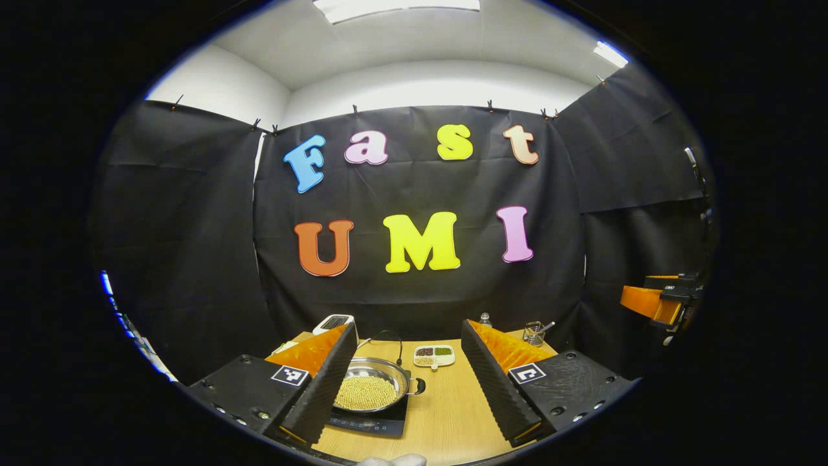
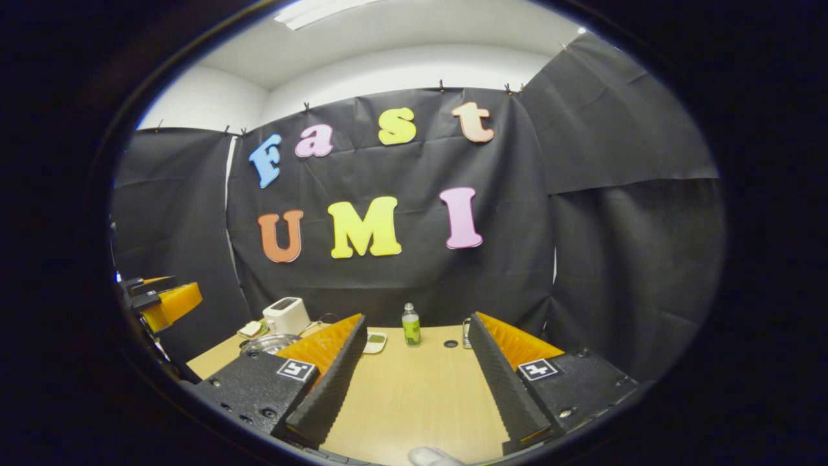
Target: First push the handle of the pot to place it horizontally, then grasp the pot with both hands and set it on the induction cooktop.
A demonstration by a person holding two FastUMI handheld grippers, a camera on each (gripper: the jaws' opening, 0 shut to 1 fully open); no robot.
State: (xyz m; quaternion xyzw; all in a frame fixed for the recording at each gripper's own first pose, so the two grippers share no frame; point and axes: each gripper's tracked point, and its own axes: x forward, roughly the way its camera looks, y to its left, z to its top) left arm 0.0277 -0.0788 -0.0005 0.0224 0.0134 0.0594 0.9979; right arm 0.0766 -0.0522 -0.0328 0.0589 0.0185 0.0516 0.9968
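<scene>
The shallow stainless-steel pot (image 1: 370, 385), filled with small yellowish beans, is found seated on the flat black induction cooktop (image 1: 369, 422) at the left of the light wooden table (image 1: 446, 414). A thin wire bail handle (image 1: 387, 338) is seen arching above the rear rim, apparently upright rather than laid down, and a small side lug (image 1: 417, 386) projects from the right rim. The load of beans is judged to make the pot moderately heavy and liable to spill if tipped; the polished steel is expected to be stiff and slippery. Opposite rim lugs are judged the soundest holds, the left one being hidden behind a finger.

The left gripper (image 1: 411, 382) is held above the table edge, fingers spread wide, nothing pinched. The right gripper (image 2: 414, 378) is likewise spread and empty, well right of the pot.

A divided white dish (image 1: 434, 354) of dark grains lies just behind the pot; a white toaster (image 2: 286, 314) and green-labelled bottle (image 2: 410, 325) stand at the rear.
</scene>
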